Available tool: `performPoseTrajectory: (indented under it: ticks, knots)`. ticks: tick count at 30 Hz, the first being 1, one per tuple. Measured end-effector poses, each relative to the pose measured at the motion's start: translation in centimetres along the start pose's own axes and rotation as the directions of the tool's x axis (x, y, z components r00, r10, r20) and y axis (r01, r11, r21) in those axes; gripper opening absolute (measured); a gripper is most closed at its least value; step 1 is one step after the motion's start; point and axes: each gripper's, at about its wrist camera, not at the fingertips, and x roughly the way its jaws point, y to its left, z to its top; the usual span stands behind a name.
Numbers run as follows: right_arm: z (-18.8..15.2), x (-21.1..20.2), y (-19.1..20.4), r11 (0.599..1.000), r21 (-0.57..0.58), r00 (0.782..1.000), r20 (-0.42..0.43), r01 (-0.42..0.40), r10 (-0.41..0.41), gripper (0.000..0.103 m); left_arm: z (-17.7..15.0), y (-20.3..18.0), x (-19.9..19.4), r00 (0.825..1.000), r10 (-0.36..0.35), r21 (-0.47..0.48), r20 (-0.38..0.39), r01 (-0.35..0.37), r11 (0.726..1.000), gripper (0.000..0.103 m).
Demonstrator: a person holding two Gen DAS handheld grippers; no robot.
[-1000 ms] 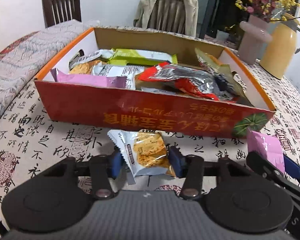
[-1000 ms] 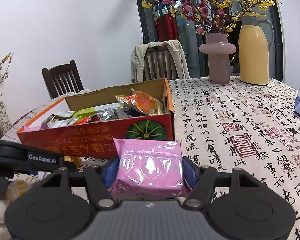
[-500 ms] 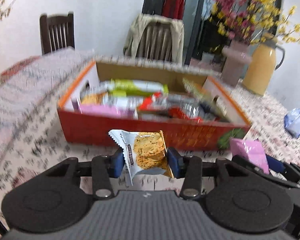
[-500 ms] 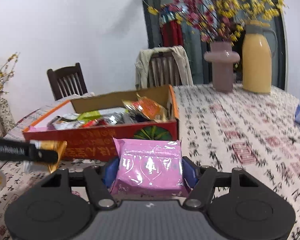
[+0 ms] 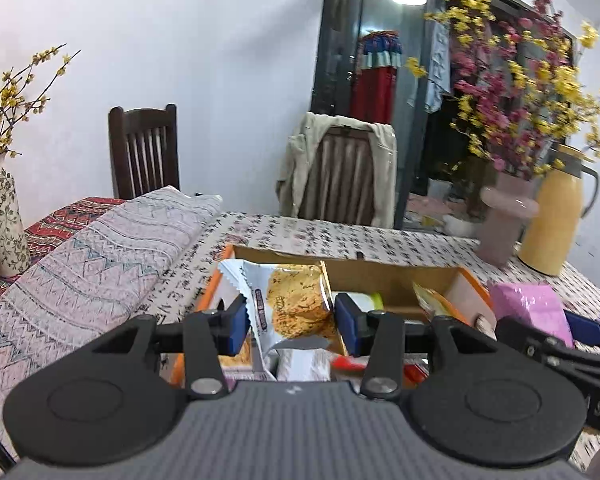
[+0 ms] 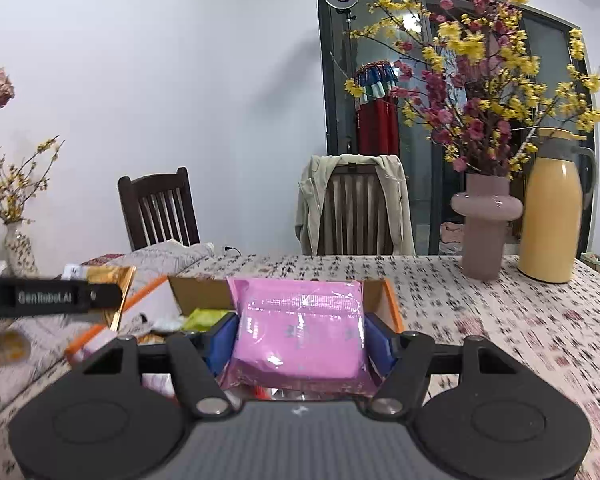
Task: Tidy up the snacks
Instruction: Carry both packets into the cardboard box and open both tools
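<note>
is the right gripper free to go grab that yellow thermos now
Probably not: the right gripper is shut on a pink packet, so its jaws are occupied. The thermos stands unobstructed beside the vase.

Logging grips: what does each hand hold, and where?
Left tongs pinch the biscuit packet by its sides; right tongs clamp the pink packet across its sides.

A: What covers the tabletop (image 6: 480,320)?
B: A cloth printed with dark characters, and a folded patterned blanket (image 5: 100,264) lies on the left part.
A: And what stands on it?
B: An open box (image 5: 470,284) of snacks in the middle; a pink vase (image 6: 485,220) and yellow jug (image 6: 554,216) far right, side by side.
</note>
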Motion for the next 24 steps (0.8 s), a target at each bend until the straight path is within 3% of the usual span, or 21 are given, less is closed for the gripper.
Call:
performPoseTrajectory:
  ticks: [7, 12, 14, 16, 18, 24]
  knots:
    - [0.7, 5.1, 0.5, 1.000, -0.007, 0.999, 0.022, 0.028, -0.028, 0.066, -1.1, 1.4, 3.7, 0.999, 0.041, -0.021, 0.019, -0.040, 0.999, 0.046]
    - [-0.4, 7.0, 0.3, 0.999, -0.016, 0.999, 0.000, 0.032, -0.032, 0.068, -1.4, 2.1, 4.2, 1.000, 0.026, -0.036, 0.013, -0.025, 0.999, 0.048]
    - [-0.6, 7.2, 0.1, 0.999, -0.015, 0.999, -0.016, 0.037, -0.038, 0.074, -1.5, 2.2, 3.9, 0.999, 0.034, -0.040, 0.023, -0.033, 0.999, 0.057]
    - [-0.8, 7.0, -0.3, 0.999, 0.003, 0.999, -0.019, 0.035, -0.035, 0.085, -1.5, 2.3, 3.6, 0.998, 0.042, -0.050, 0.039, -0.040, 0.998, 0.085]
    - [-0.9, 6.7, -0.4, 0.999, 0.012, 0.999, -0.008, 0.047, -0.047, 0.100, -1.6, 2.4, 3.1, 0.995, 0.074, -0.064, 0.065, -0.070, 0.995, 0.100]
    - [-0.8, 6.2, -1.1, 0.997, 0.044, 0.998, -0.009, 0.056, -0.056, 0.103, -1.4, 2.8, 2.7, 0.992, 0.102, -0.096, 0.077, -0.094, 0.991, 0.103]
